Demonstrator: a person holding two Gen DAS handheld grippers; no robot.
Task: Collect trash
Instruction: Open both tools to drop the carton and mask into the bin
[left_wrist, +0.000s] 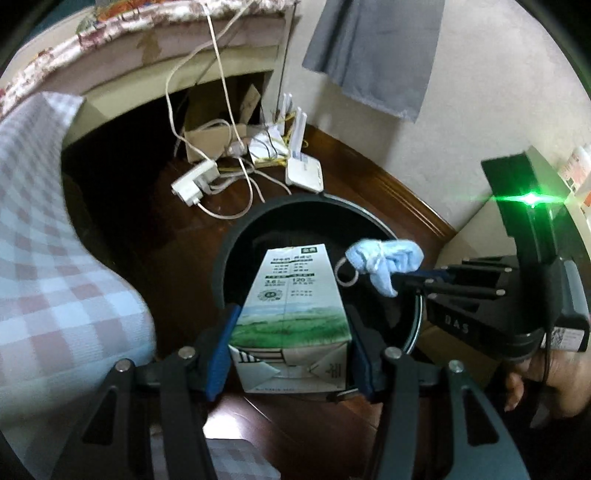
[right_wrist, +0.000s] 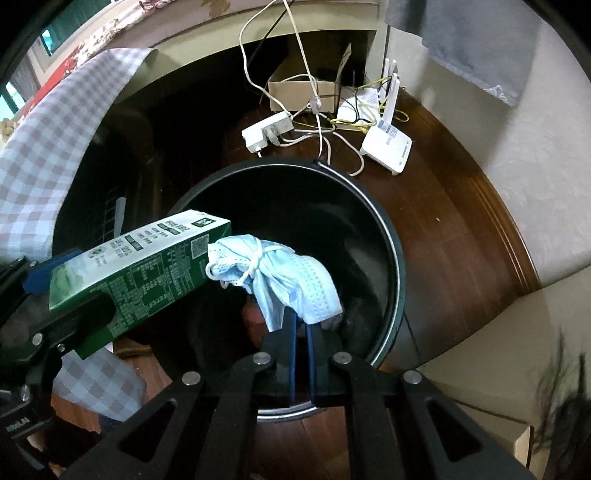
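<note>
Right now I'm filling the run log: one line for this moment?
left gripper: holds milk carton | right gripper: holds face mask | both over black bin

Bin (right_wrist: 384, 236) stands on the floor (right_wrist: 454, 258). Carton (left_wrist: 291, 306), gripped in left claw (left_wrist: 291, 354), tilts over bin's left side; mask (right_wrist: 280, 280), pinched in right claw (right_wrist: 302, 325), hangs over the opening, just right of carton. Power strip (right_wrist: 267, 131) and router (right_wrist: 386, 146) lie behind bin.

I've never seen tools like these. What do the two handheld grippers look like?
Both are black, with angular linkage arms, silver rivets and blue pads lining the jaws. The right gripper carries white letters "DAS", a green light and a thin black cable. The left gripper looks alike.
</note>
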